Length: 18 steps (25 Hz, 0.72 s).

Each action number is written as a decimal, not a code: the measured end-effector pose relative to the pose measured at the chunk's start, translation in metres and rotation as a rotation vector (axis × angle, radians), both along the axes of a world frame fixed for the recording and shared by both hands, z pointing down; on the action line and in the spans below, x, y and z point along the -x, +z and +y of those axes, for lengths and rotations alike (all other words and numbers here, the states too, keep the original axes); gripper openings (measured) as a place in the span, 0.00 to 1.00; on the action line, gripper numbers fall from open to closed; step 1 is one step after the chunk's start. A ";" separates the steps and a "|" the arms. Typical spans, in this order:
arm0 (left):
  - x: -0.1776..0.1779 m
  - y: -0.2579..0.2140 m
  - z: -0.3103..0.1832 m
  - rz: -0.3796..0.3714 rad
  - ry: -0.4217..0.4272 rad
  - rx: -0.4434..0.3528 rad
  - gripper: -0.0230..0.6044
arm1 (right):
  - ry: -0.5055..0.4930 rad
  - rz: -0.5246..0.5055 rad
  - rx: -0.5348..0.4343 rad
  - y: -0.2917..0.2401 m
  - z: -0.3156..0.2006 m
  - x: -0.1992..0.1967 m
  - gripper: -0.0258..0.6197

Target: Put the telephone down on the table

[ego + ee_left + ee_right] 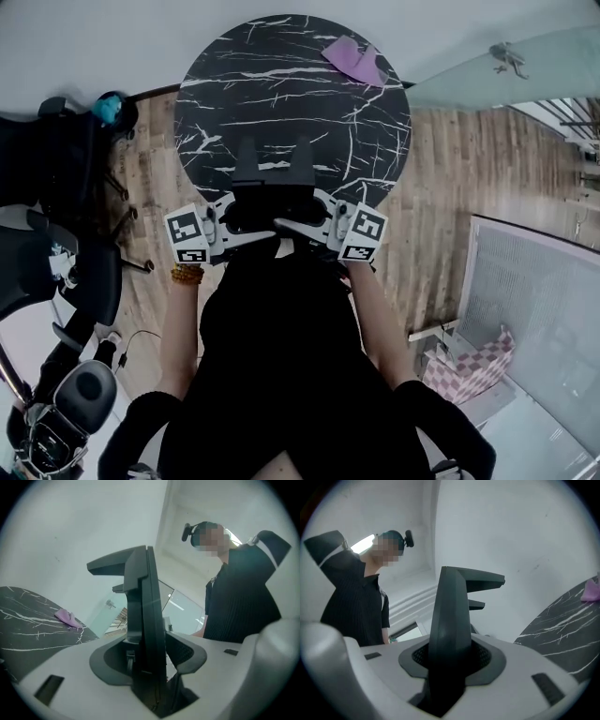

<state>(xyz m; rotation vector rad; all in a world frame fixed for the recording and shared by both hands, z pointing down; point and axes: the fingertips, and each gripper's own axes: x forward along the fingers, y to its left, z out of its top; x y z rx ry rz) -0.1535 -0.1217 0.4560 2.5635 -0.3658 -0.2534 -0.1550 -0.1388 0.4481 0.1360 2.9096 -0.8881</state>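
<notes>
Telephone cannot be picked out in any view. Nothing is seen between either pair of fingers, and no handset can be told on the desk [281,84]. A dark mass [274,206] is seen between the two white gripper bodies at the desk's near edge, but it cannot be told apart from the grippers' own black parts.

The desk is round, its top black with white marble-like veins, and it is set on a wooden plank floor [441,187]. Both grippers are held close before the person's black-clad torso [281,356], side by side and pointed roughly level over the desk's near part. Each is rolled onto its side, so that from above one finger is stacked over the other.

The left gripper [246,150] is held with its fingers [145,620] apart and empty. The right gripper [302,150] is likewise held with its fingers [450,620] apart, with nothing gripped. The fingers are dark grey, flat and tapering, with angled tips, and are seated in smooth white moulded housings.

A cube [187,236] with square black-and-white markers is borne at each gripper's outer side. A crumpled lilac cloth [354,58] is laid at the desk's far edge. A bead bracelet [187,275] is worn at the left wrist.
</notes>
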 end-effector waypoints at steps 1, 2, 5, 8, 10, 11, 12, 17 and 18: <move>0.003 -0.001 0.000 0.012 -0.007 0.003 0.38 | -0.004 -0.016 0.024 0.000 -0.001 -0.003 0.29; 0.006 -0.001 0.001 0.012 -0.011 0.006 0.38 | -0.005 -0.025 0.043 0.001 -0.001 -0.006 0.29; 0.012 0.010 0.003 -0.041 -0.008 0.018 0.36 | -0.001 -0.017 0.074 0.011 0.004 -0.007 0.29; 0.017 0.018 0.004 -0.078 -0.015 0.021 0.33 | -0.009 0.022 0.066 0.020 0.008 -0.002 0.29; 0.021 0.017 0.003 -0.061 -0.036 0.006 0.31 | -0.012 0.044 0.042 0.023 0.009 -0.001 0.29; 0.021 0.016 0.003 -0.037 -0.045 0.006 0.31 | -0.006 0.048 0.037 0.023 0.009 -0.002 0.29; 0.021 0.015 0.002 -0.009 -0.052 0.011 0.31 | 0.002 0.052 0.040 0.023 0.009 -0.004 0.29; 0.010 0.021 0.002 0.004 -0.043 0.014 0.31 | 0.017 0.107 0.026 0.031 0.008 -0.016 0.31; 0.008 0.022 0.002 0.001 -0.038 0.010 0.31 | 0.013 0.125 0.013 0.034 0.009 -0.019 0.31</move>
